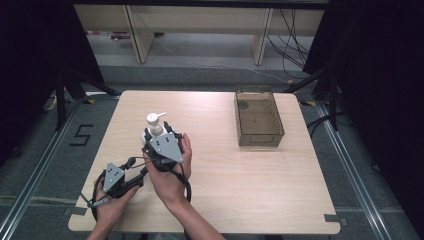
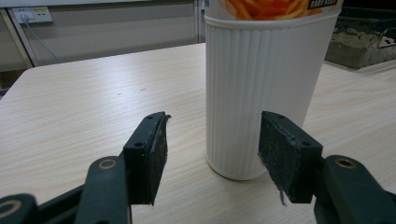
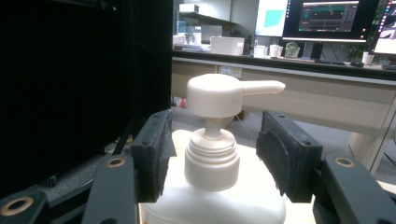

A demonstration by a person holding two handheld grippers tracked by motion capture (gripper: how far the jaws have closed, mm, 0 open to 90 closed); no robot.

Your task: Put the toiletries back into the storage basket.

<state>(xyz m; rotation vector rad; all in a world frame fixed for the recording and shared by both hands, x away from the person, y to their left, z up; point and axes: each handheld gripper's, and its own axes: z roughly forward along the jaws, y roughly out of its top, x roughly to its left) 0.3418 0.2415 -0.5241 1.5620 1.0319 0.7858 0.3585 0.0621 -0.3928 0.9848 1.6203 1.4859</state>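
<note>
A white pump bottle (image 1: 155,122) stands upright on the wooden table (image 1: 250,175), left of centre. My right gripper (image 1: 160,135) reaches over its top from the near side. In the right gripper view the pump head and neck (image 3: 212,154) sit between the fingertips (image 3: 156,149) with a gap on each side, so the right gripper (image 3: 215,149) is open. My left gripper (image 1: 140,167) lies low near the front left and points at the bottle. It is open (image 2: 212,140), with the ribbed white body (image 2: 261,88) standing just past its tips.
An empty, tinted see-through bin (image 1: 260,137) stands at the back right of the table, also seen in the left gripper view (image 2: 359,44). Beyond the table's far edge are desk legs and loose cables on the floor. Black curtains hang at both sides.
</note>
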